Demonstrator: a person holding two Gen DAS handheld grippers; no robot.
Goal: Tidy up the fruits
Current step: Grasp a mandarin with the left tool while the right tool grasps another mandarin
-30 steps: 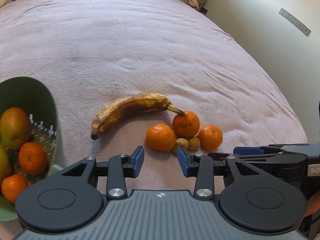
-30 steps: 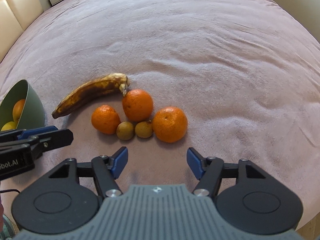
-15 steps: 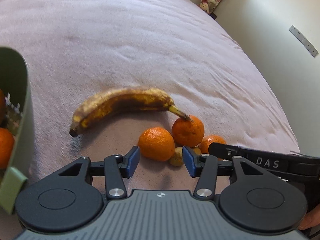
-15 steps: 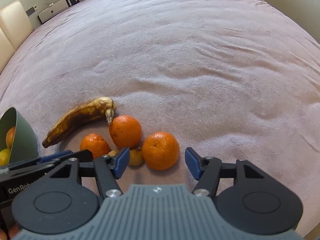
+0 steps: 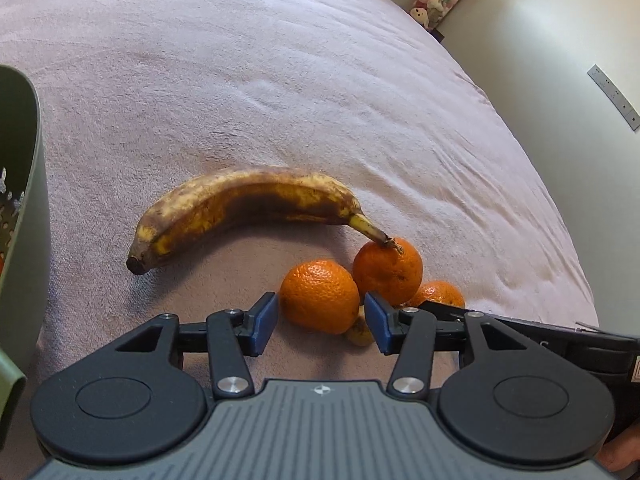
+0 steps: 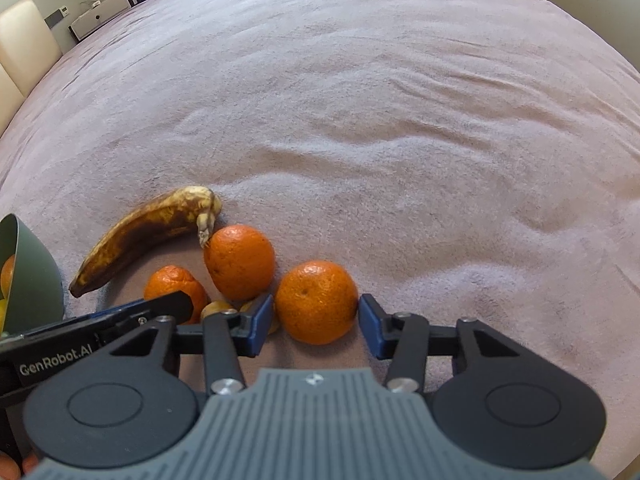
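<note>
One banana (image 5: 248,208), heavily browned, is seen lying on the pink blanket (image 5: 280,80), its stem end touching the top of one orange. Three oranges are counted in the loose cluster: the left orange (image 5: 319,296), the middle orange (image 5: 387,270) behind it, and the right orange (image 6: 316,302). Two small brownish fruits (image 6: 214,307) are tucked between the oranges, mostly hidden by the tongs, so their kind cannot be told.

The left gripper (image 5: 320,320) is held low over the blanket with its blue pads spread, one on each side of the left orange; no contact with the peel can be made out. The right gripper (image 6: 316,326) is likewise spread around the right orange, the pads just beside its skin, and whether they touch it cannot be told.

One green bowl (image 5: 24,200) is seen at the left edge, well apart from the cluster. Inside it, one orange fruit (image 6: 7,276) and a sliver of a yellow one are visible in the right wrist view; the rest of its contents are cut off.
</note>
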